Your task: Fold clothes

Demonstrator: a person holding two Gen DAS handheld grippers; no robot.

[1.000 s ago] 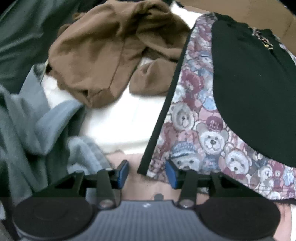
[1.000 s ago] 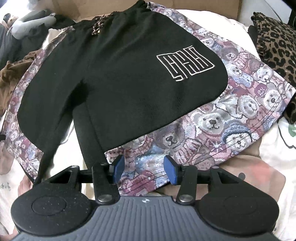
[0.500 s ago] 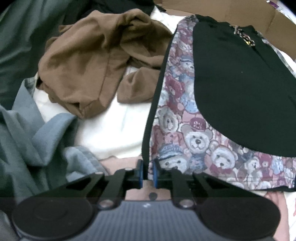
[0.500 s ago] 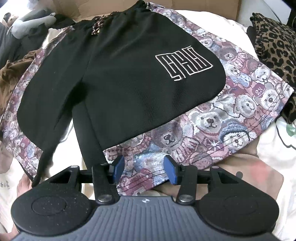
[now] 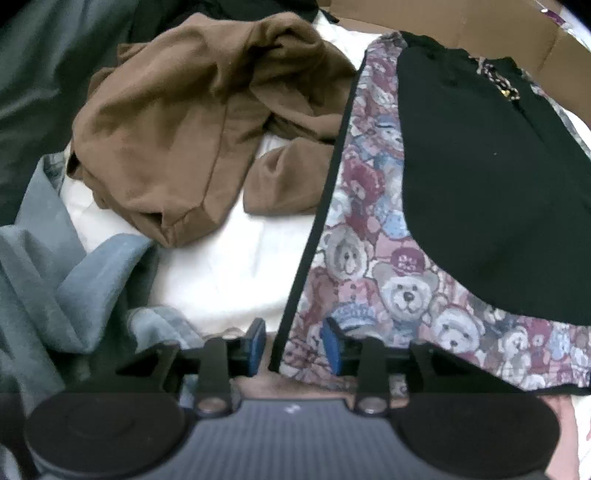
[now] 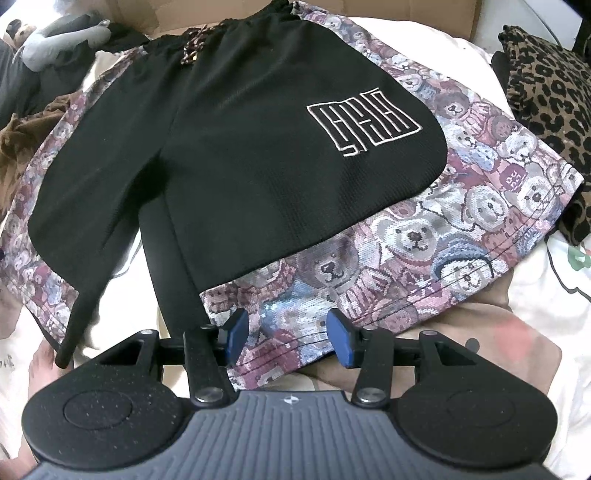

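Note:
Black shorts [image 6: 240, 166] with teddy-bear print side panels [image 6: 461, 229] and a white outlined logo [image 6: 365, 122] lie flat on a white sheet, waistband at the far end. My right gripper [image 6: 288, 339] is open, and the bear-print hem of one leg lies between its blue pads [image 6: 341, 341]. In the left wrist view the shorts [image 5: 480, 184] fill the right side. My left gripper [image 5: 293, 349] is open, straddling the black-trimmed corner of the other leg's hem [image 5: 295, 332] without pinching it.
A crumpled brown garment [image 5: 184, 129] and a blue-grey garment [image 5: 55, 277] lie left of the shorts on the white sheet [image 5: 221, 266]. A leopard-print cushion [image 6: 546, 103] sits at the right. A grey plush toy [image 6: 62, 40] and cardboard box [image 6: 369, 11] are behind.
Half a second ago my left gripper was shut on the hem corner; now it is open again. The right gripper has stayed open and has hardly moved.

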